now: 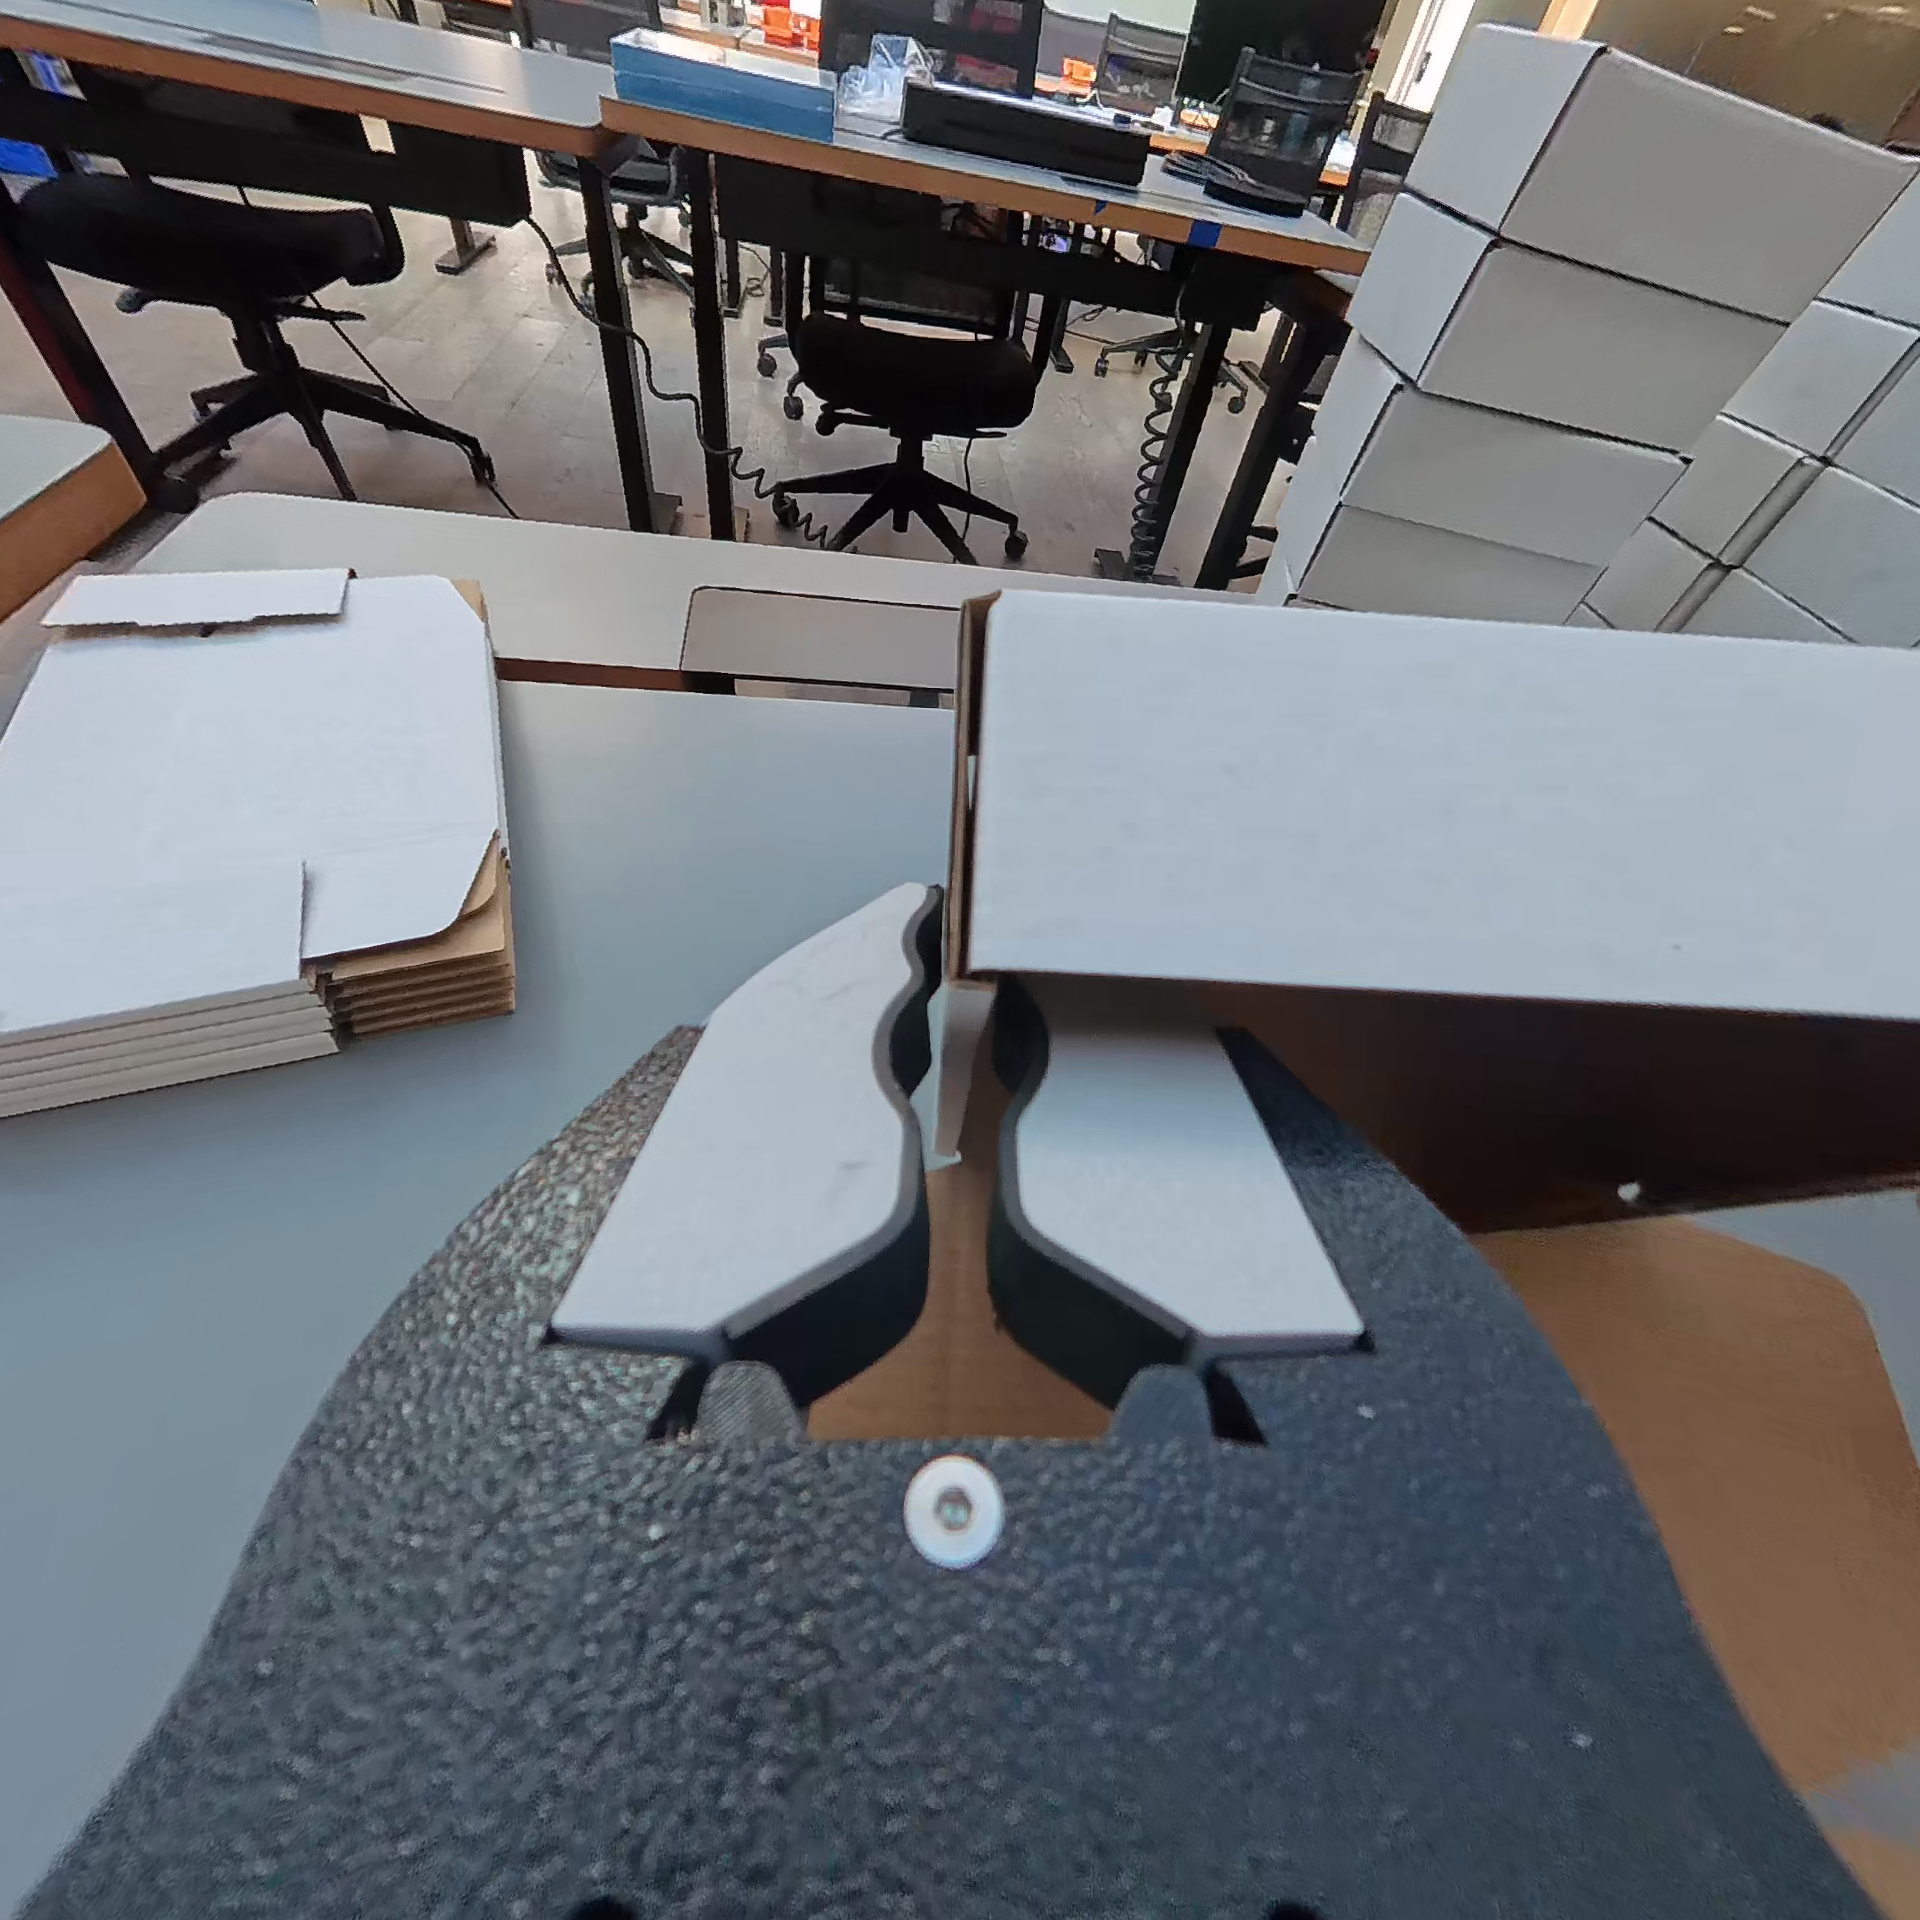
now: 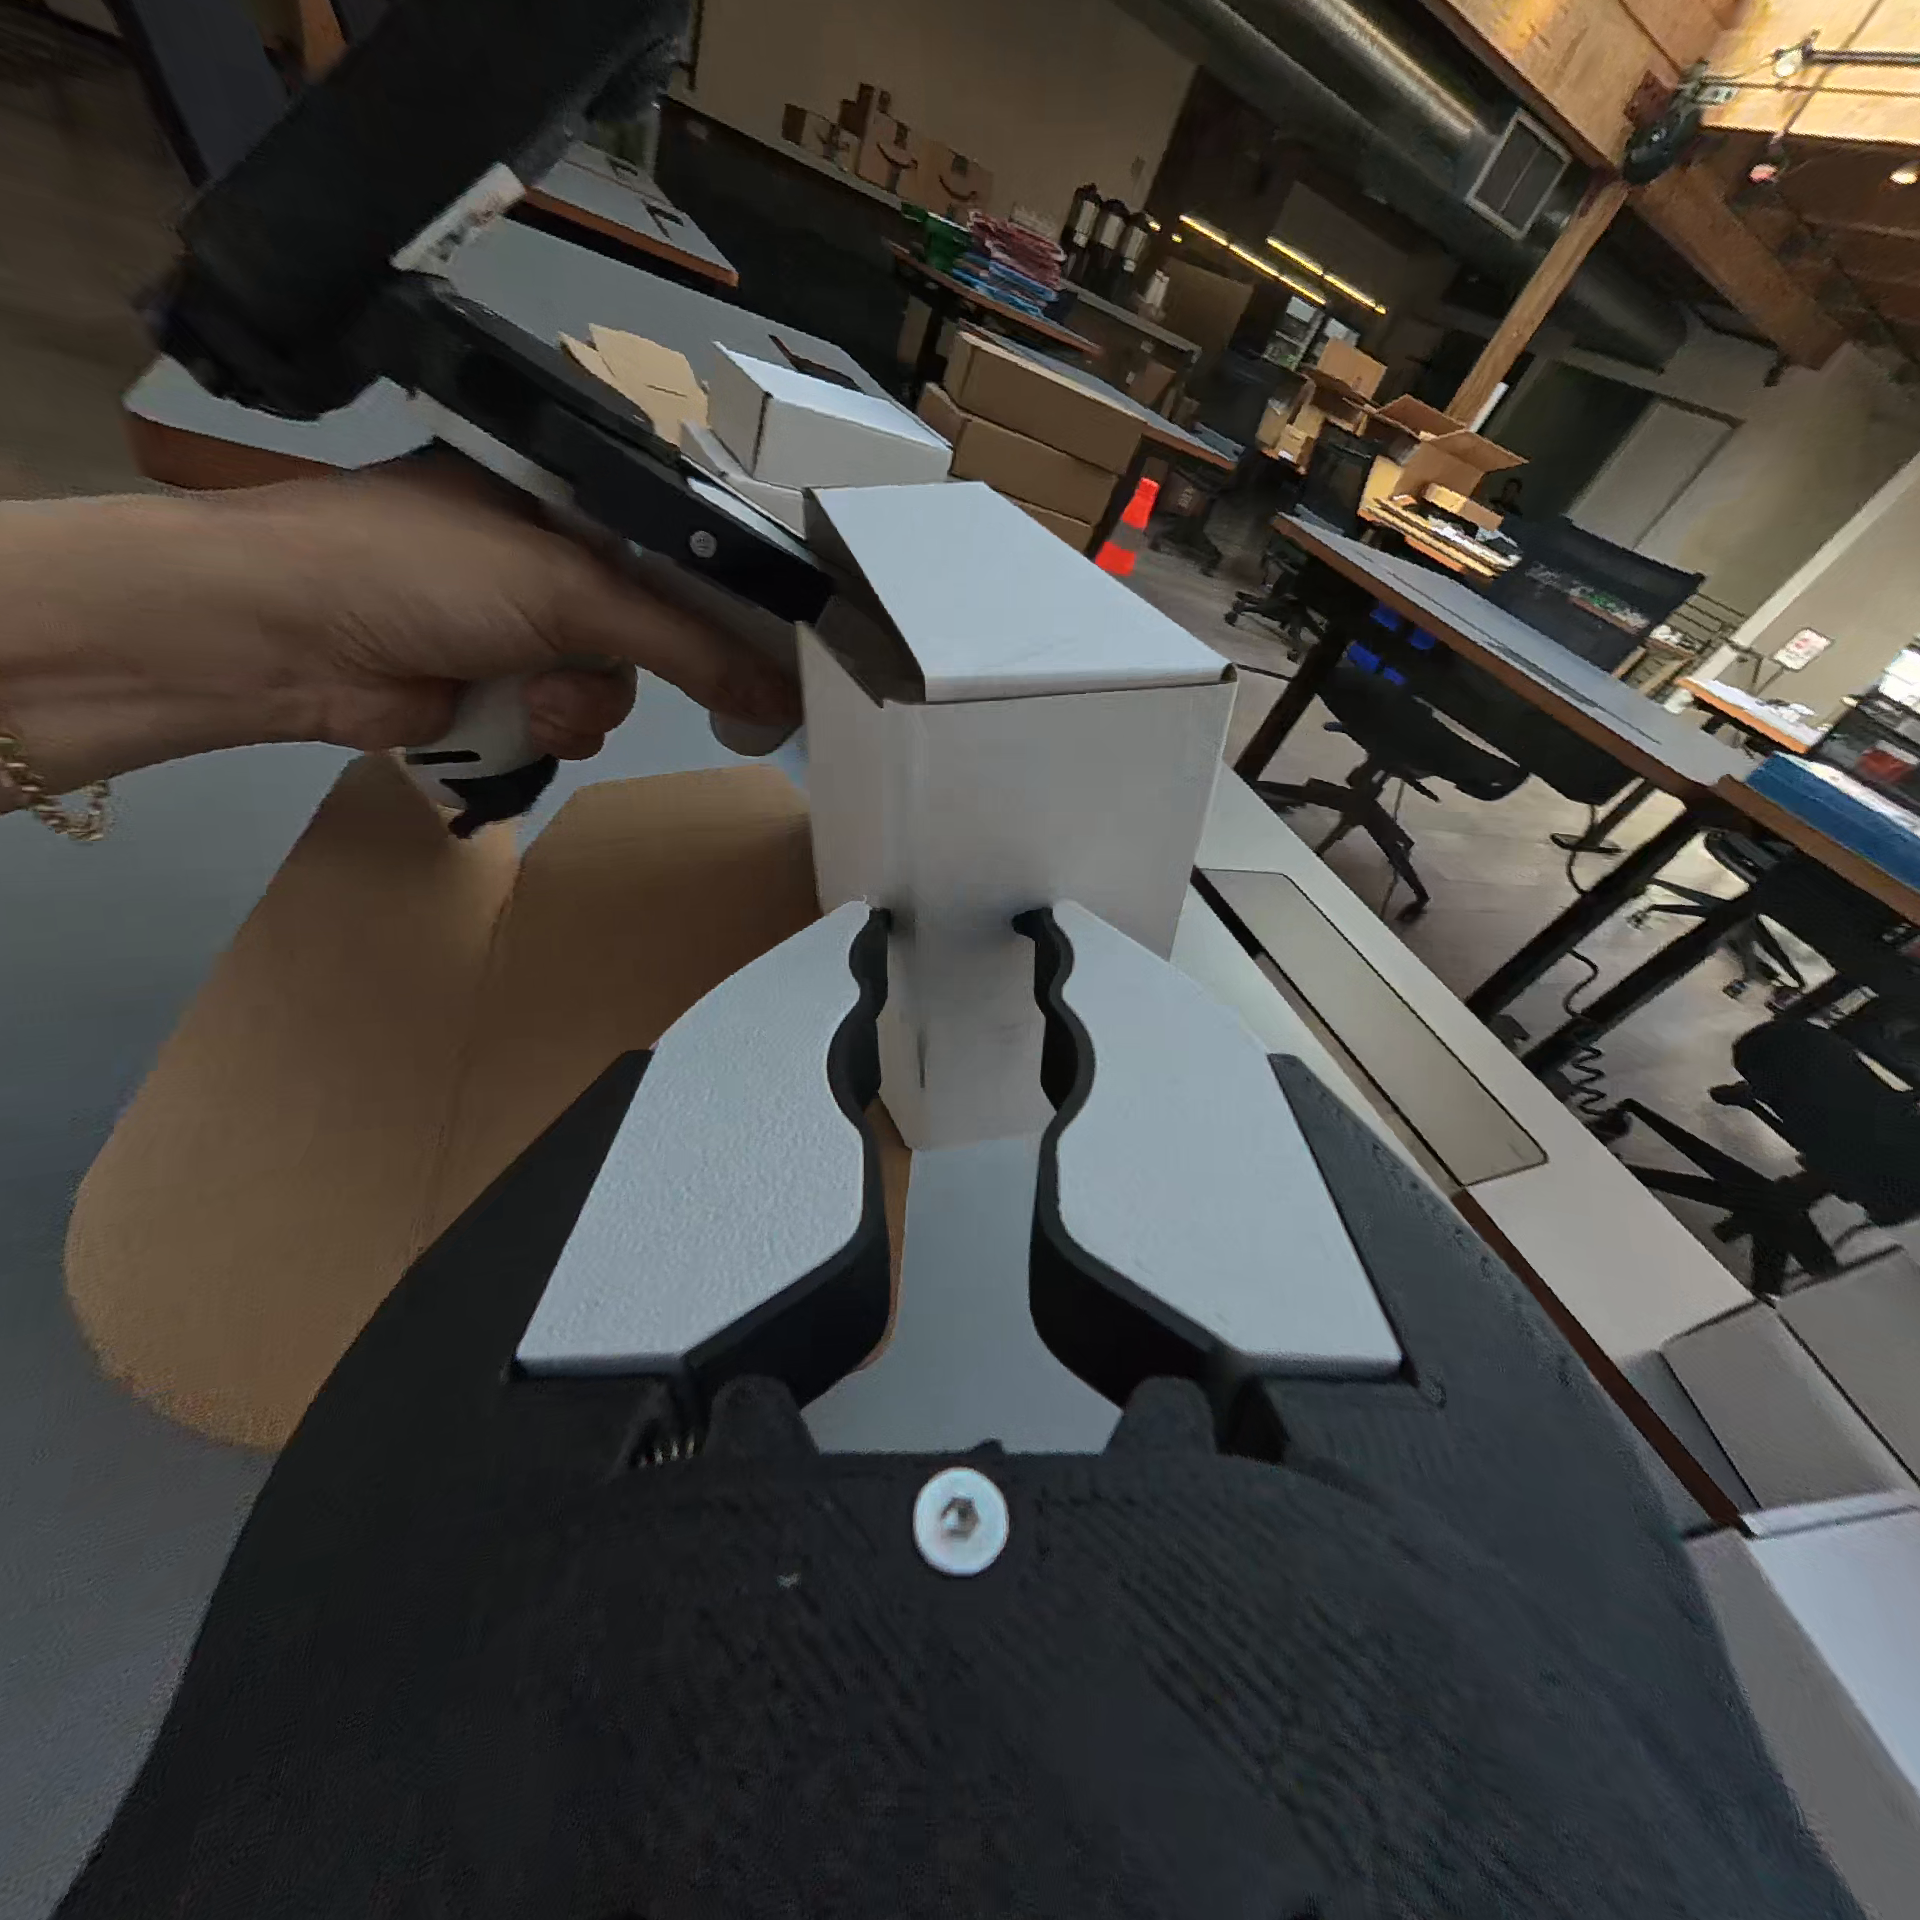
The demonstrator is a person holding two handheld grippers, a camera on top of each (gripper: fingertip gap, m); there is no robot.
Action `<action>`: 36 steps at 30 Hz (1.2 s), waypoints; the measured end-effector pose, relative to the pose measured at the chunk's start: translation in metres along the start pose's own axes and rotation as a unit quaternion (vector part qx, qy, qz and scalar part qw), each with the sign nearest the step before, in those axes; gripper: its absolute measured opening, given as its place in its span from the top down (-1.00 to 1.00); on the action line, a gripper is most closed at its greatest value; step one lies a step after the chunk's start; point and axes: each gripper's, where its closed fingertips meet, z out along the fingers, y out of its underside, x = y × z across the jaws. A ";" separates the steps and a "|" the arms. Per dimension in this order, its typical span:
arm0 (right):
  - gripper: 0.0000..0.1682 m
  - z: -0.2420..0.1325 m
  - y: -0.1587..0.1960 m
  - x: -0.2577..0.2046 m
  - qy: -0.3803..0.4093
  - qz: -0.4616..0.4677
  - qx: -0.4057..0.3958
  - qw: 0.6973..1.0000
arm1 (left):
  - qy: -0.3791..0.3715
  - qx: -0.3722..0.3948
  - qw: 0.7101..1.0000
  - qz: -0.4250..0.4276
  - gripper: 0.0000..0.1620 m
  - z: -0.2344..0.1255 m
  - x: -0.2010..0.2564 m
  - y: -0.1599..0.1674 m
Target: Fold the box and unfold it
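Note:
The white cardboard box point(image 1: 1455, 800) stands partly folded on the grey table, its brown inner flaps point(image 1: 1714, 1455) lying flat. My left gripper point(image 1: 961, 987) is shut on a thin side flap at the box's left end, with its right finger under the raised white panel. In the right wrist view the box point(image 2: 1039, 769) stands upright in front of me. My right gripper point(image 2: 951, 920) is shut on its near end wall. The left gripper point(image 2: 831, 613), held by a hand point(image 2: 364, 634), reaches in under the top panel from the left.
A stack of flat box blanks point(image 1: 239, 831) lies at the left of the table. Folded white boxes point(image 1: 1610, 312) are piled high at the right. The table has a cable cutout point(image 1: 821, 644) at its far edge. Office chairs point(image 1: 914, 384) and desks stand beyond.

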 end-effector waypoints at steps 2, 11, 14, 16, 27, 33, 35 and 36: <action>0.62 0.006 0.002 0.016 0.079 0.000 -0.011 0.997 | -0.004 0.008 1.000 0.000 0.92 -0.002 0.001 -0.003; 0.73 0.015 -0.004 0.056 0.310 -0.033 -0.029 0.950 | -0.053 0.030 0.998 0.008 0.91 -0.006 0.002 -0.008; 0.75 0.018 -0.006 0.056 0.348 -0.048 -0.034 0.936 | -0.070 0.049 0.996 0.000 0.92 -0.008 -0.002 -0.014; 0.73 0.020 -0.003 0.054 0.354 -0.033 -0.036 0.934 | -0.069 0.047 0.997 0.000 0.92 -0.008 -0.005 -0.015; 0.79 0.023 0.001 0.057 0.359 -0.083 -0.029 0.929 | -0.069 0.047 0.997 0.009 0.92 -0.006 -0.004 -0.012; 0.76 0.034 0.013 0.057 0.283 -0.029 -0.074 0.956 | -0.129 0.075 0.986 0.072 0.91 -0.013 -0.010 -0.015; 0.77 0.032 0.006 0.060 0.269 -0.012 -0.046 0.962 | -0.122 0.080 0.987 0.061 0.91 -0.013 -0.007 -0.014; 0.79 0.029 0.001 0.064 0.283 -0.011 -0.029 0.959 | -0.116 0.080 0.989 0.050 0.91 -0.011 -0.004 -0.012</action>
